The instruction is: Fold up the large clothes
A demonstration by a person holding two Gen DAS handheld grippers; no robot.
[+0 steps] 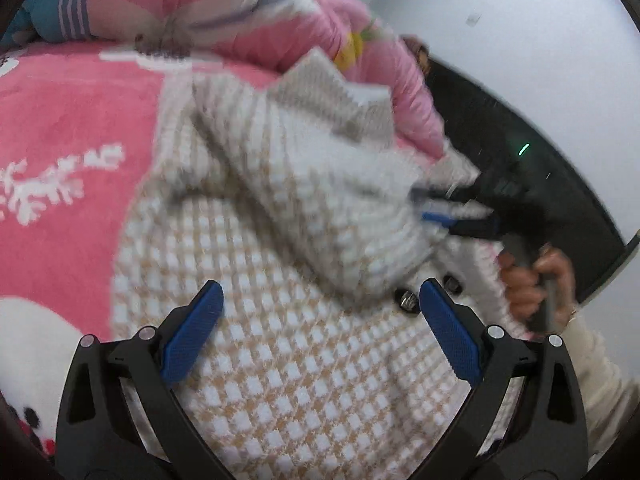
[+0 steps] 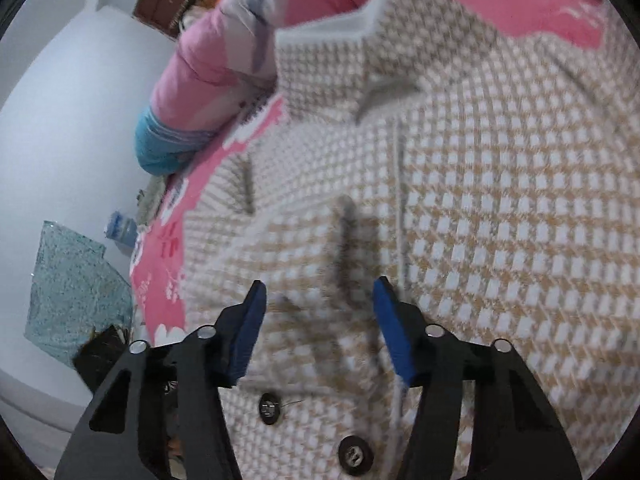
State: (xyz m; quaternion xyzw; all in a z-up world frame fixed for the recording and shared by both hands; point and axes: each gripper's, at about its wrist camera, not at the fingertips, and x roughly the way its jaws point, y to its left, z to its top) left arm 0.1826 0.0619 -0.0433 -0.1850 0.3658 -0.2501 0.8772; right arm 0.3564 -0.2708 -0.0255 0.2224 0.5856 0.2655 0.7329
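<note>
Over the coat (image 1: 304, 360) — both claws angled downward

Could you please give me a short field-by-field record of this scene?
garment: checked beige-and-white coat, spread out, one part folded over it
surface: pink blanket
behind: pink quilt
buttons: dark buttons near the coat's front edge
left tongs: open over the coat, holding nothing
right tongs: pads apart astride a coat fold; grip unclear through blur
</note>
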